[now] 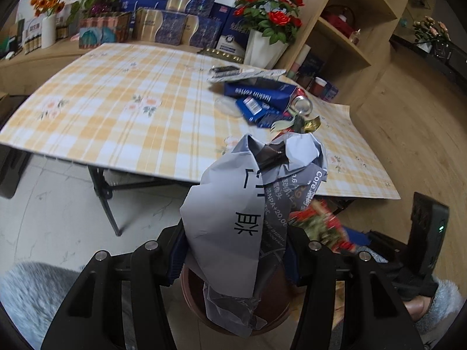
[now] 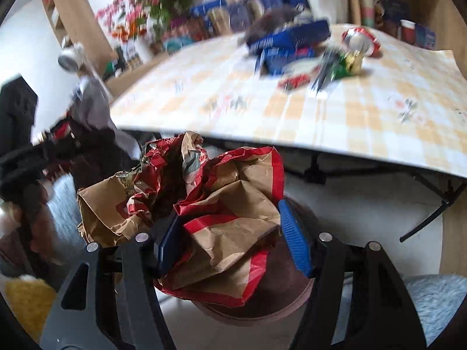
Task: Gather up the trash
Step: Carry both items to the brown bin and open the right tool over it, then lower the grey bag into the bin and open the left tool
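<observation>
My left gripper is shut on a crumpled grey-and-white printed paper that rises above its fingers. It hangs over a round brown bin on the floor. My right gripper is shut on a crumpled brown-and-red paper bag, just above the same bin. The bag bulges out to the left past the blue pads. More trash lies on the checked table: blue boxes, a crushed can and wrappers.
The table edge overhangs just beyond the bin, with black folding legs beneath. Gift boxes and flower pots line the back, and wooden shelves stand to the right. A person's grey fuzzy sleeve shows at the lower corners.
</observation>
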### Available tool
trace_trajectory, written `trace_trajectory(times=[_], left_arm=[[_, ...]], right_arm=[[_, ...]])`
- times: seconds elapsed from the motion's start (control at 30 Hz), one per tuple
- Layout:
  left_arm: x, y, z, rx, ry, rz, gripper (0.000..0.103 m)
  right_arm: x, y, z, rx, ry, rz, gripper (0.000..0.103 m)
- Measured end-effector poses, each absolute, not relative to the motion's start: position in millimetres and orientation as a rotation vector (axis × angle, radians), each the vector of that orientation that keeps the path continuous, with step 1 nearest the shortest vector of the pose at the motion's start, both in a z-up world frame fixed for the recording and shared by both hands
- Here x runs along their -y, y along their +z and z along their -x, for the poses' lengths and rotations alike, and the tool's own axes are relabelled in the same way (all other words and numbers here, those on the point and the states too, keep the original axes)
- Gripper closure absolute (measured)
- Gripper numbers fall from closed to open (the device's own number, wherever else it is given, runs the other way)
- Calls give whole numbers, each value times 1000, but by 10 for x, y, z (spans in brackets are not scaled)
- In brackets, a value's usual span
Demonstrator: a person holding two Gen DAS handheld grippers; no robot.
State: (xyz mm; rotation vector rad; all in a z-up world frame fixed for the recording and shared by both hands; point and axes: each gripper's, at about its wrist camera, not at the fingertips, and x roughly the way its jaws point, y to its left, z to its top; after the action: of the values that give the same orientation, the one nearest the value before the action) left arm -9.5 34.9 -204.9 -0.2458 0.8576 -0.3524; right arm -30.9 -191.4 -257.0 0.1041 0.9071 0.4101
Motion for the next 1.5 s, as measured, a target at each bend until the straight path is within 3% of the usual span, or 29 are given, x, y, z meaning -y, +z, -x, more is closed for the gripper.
trace_trajectory(times=[0.53, 0.87, 1.2, 1.5], left_arm=[[-311, -2447, 27, -925, -334, 251, 49], [-252, -2490, 15, -939, -344, 238, 49], [-109, -2502, 21, -951, -367, 194, 48], [56, -2598, -5, -991, -401, 129, 47]], right_arm=[[1958, -3274, 54, -1091, 227, -73, 36], [1983, -3279, 47, -1104, 231, -80, 24], [2185, -3047, 125, -1002, 170, -146, 14], [2333, -3037, 109, -996, 119, -200, 12]])
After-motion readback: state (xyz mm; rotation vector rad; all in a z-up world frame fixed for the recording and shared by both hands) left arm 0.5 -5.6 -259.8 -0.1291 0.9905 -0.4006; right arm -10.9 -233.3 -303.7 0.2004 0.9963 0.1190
